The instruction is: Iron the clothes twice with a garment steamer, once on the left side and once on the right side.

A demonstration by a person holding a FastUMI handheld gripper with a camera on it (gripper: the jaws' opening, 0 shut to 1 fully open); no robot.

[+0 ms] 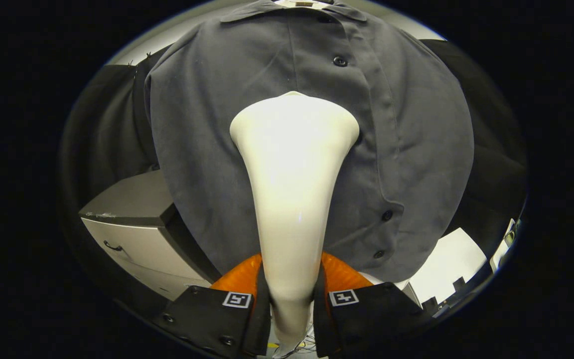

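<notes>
While the gripper [291, 299] jaws clamp the steamer [292, 189], its head meets the shirt [207, 124] mid-front.

- The steamer head [294, 149], clamped between the gripper [291, 299] fingers, meets the hanging grey shirt [207, 149].
- A cabinet [132, 224] stands beside the shirt's lower hem corner.

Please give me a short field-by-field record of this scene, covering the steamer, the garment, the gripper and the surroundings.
tool: white plastic garment steamer, flared head pointing at the shirt
gripper: both fingers press on the steamer's narrow handle
garment: grey buttoned collared shirt, hanging front-on beyond the fingers
steamer head position: near the shirt's button placket, mid-chest; contact cannot be judged
buttons: dark round buttons down the placket
surroundings: pale cabinet with a drawer handle beside the shirt's lower edge
</notes>
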